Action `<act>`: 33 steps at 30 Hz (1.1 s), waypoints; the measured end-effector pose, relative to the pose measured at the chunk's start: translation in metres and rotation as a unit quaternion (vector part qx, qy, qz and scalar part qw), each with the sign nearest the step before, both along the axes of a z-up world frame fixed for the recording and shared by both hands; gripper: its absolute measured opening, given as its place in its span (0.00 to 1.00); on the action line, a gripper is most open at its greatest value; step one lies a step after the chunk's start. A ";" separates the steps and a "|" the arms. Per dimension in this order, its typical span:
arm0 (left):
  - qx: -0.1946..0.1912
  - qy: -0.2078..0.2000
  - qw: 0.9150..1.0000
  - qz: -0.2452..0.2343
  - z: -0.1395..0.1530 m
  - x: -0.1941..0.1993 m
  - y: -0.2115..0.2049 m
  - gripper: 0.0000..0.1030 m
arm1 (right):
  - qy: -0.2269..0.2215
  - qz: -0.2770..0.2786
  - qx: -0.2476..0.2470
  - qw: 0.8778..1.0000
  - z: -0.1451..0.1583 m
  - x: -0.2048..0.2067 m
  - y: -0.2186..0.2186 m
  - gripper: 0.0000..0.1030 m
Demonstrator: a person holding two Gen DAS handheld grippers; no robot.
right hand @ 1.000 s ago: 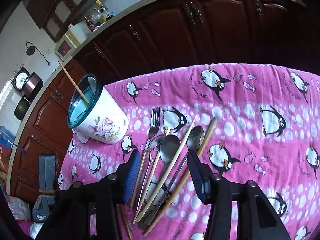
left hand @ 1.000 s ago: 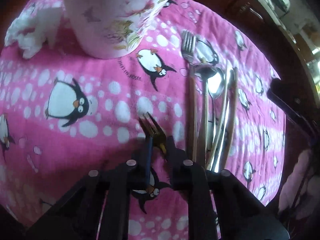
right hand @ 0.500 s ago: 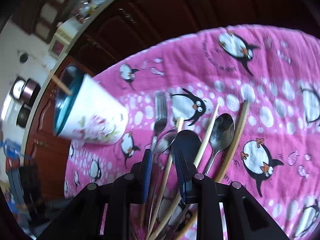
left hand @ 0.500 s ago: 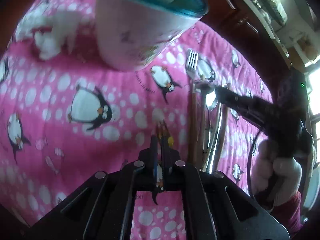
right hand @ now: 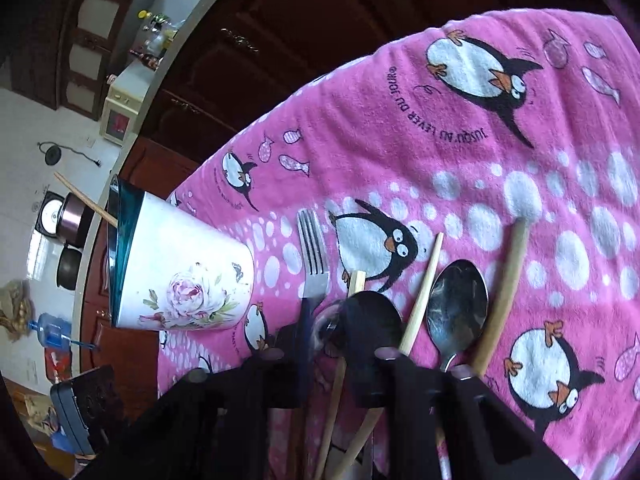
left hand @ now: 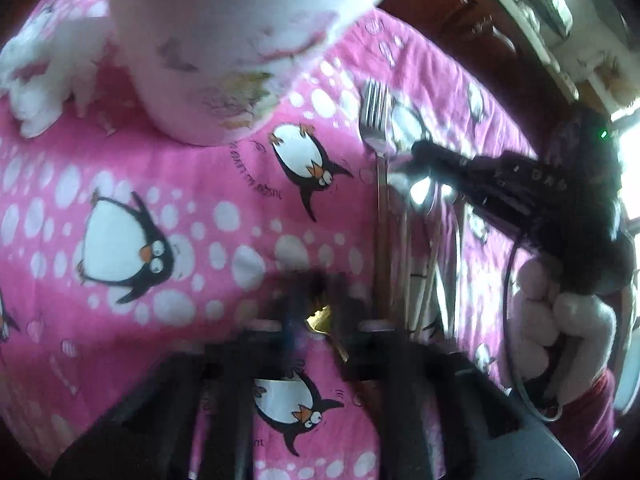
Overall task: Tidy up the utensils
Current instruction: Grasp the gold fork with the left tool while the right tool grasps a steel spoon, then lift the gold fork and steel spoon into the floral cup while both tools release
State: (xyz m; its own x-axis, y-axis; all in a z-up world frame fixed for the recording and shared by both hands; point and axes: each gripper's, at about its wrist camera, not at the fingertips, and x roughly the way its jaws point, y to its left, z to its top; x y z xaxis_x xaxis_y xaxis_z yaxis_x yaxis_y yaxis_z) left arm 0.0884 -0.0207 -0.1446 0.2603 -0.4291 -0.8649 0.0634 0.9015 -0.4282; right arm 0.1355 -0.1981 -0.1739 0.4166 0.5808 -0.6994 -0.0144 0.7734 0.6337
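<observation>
The left gripper [left hand: 320, 316] is clamped narrowly on a small gold fork [left hand: 325, 326], blurred, with the floral cup [left hand: 224, 48] looming at twelve o'clock. The right gripper [right hand: 326, 336] is closed to a narrow gap around a spoon [right hand: 374, 320] in the utensil pile [right hand: 420, 320] on the penguin cloth [right hand: 500, 160]; whether it grips is unclear. This looks like the pick-up step; next, each piece needs lifting and tipping handle-down into the cup.

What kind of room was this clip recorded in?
Most likely a home kitchen: dark wooden cabinets under a curved countertop, pots on it, and cutlery such as a fork on a penguin-print cloth.
</observation>
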 end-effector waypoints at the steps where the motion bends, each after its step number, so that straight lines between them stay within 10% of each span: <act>1: -0.006 0.001 1.000 -0.001 -0.001 0.000 0.001 0.01 | -0.004 0.000 0.004 1.000 0.002 -0.002 -0.001 0.10; 15: -0.007 -0.093 0.996 0.006 0.075 -0.024 0.035 0.00 | -0.108 0.022 -0.003 0.994 0.082 -0.060 -0.006 0.05; 33: 0.023 -0.231 0.970 0.066 0.195 -0.023 0.093 0.00 | -0.213 0.033 -0.021 0.976 0.180 -0.098 0.008 0.01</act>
State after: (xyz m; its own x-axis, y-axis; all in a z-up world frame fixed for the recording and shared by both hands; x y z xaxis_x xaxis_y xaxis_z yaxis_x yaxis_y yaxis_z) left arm 0.0656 0.0719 0.0502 0.6755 -0.3286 -0.6601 0.1213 0.9325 -0.3401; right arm 0.0377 -0.1897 0.0060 0.6372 0.5901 -0.4957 -0.3197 0.7877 0.5267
